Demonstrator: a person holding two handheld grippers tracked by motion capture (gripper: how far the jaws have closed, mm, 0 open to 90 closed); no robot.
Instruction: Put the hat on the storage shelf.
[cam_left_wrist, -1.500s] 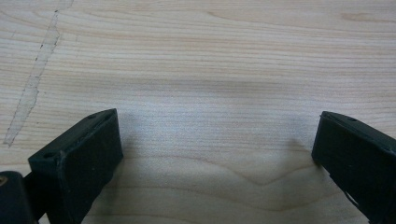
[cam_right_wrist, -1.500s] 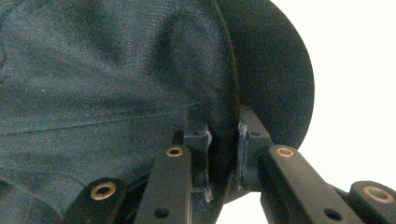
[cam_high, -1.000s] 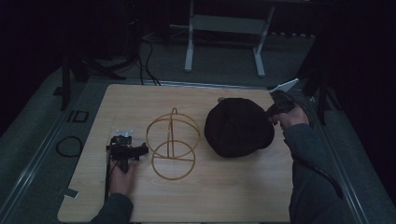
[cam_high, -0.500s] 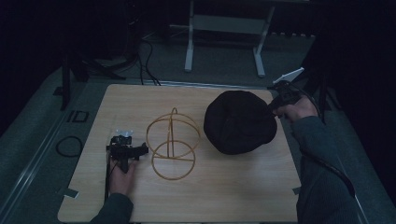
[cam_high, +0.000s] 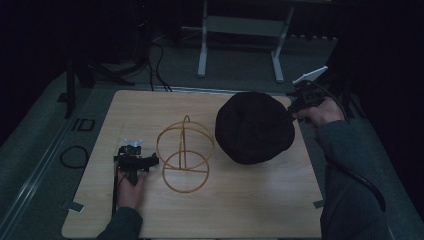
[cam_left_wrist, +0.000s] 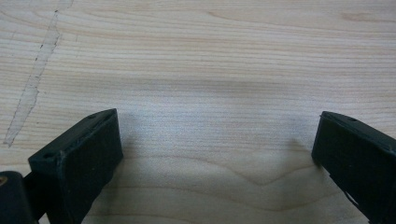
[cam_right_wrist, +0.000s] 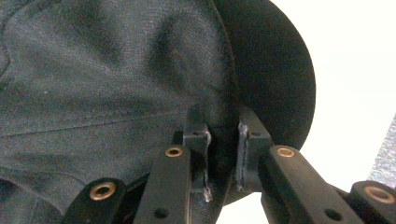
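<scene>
Right claw (cam_right_wrist: 223, 154): jaws closed on the edge of the black cap (cam_right_wrist: 116, 70), a fold of dark fabric pinched between the two pads at lower centre of the right gripper view; the cap's brim curves off to the upper right of that frame against a bright background; in the high view my right claw (cam_high: 296, 106) sits at the upper right, at the desk's far right edge, my hand behind it; the black cap (cam_high: 254, 127) hangs from the grip right of centre, its crown turned toward the camera, its lower edge over the desk (cam_high: 240, 210); whether that edge touches the wood I cannot tell.

Left claw (cam_left_wrist: 215, 154): jaws wide apart, nothing between them, bare pale wood grain beneath; in the high view my left claw (cam_high: 135, 159) lies on the desk at lower left, my hand on its handle.

Wire stand (cam_high: 185, 155): yellow hoops crossing over a round base ring, upright at centre of the desk, between the two claws; just to the right of the left claw, near the cap's left side without touching it.
</scene>
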